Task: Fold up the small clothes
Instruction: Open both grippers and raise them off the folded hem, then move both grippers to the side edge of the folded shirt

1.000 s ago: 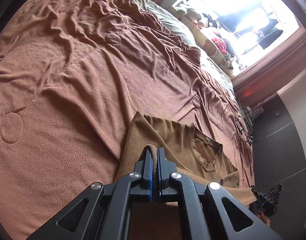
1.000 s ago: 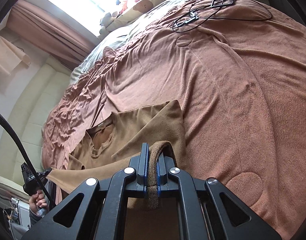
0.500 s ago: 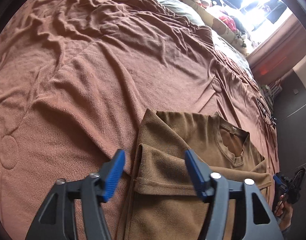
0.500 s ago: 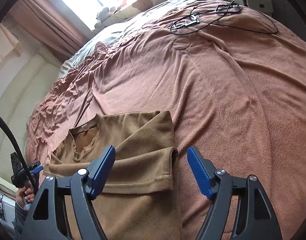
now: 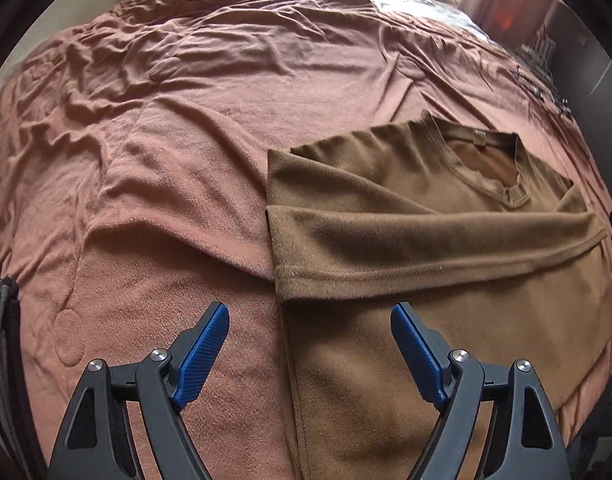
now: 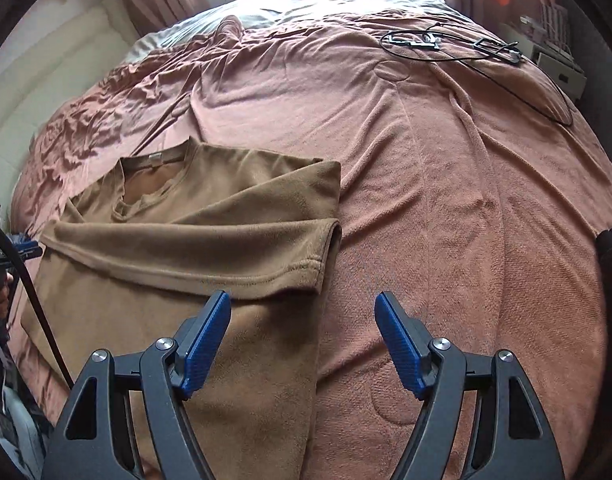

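The left gripper [image 5: 309, 340] and the right gripper [image 6: 304, 330] both hang with fingers spread wide and grasping nothing, each above one near side edge of the brown shirt [image 5: 425, 240], probably so they can take the next fold symmetrically. The shirt lies flat on the pink blanket [image 5: 166, 200], its hem [image 6: 210, 272] folded up toward the collar [image 6: 154, 184]. No container is visible; a black cable [image 6: 465, 52] lies far right.
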A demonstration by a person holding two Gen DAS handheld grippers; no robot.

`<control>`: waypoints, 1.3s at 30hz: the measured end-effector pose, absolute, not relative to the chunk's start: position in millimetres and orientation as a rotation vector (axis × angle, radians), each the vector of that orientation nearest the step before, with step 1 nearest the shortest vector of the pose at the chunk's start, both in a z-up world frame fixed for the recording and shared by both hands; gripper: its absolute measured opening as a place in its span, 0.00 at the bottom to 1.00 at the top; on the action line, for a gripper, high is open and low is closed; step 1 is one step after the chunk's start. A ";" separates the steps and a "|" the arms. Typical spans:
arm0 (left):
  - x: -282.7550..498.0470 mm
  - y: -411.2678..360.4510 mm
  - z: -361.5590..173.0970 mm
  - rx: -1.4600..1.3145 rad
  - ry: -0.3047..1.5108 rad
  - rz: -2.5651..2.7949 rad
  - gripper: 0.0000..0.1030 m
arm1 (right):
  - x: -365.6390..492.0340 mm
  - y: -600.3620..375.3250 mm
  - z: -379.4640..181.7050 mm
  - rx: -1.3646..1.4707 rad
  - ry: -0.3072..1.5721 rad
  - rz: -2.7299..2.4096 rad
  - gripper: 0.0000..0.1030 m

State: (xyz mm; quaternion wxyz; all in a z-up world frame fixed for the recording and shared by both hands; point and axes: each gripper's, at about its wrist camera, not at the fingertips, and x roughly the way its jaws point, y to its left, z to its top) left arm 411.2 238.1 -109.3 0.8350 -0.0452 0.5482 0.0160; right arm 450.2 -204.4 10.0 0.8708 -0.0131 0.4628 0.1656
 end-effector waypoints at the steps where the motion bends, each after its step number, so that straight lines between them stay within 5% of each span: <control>1: 411.0 235.1 -112.7 -0.072 1.173 0.030 0.82 | 449.8 -200.8 9.5 -0.050 0.970 0.345 0.71; 22: 452.9 244.4 -147.5 0.111 1.225 0.113 0.90 | 504.2 -151.0 -25.4 -0.391 0.976 0.164 0.71; 39: 512.5 271.0 -103.3 -0.030 1.022 0.247 0.87 | 565.3 -171.4 1.4 -0.139 0.853 0.139 0.67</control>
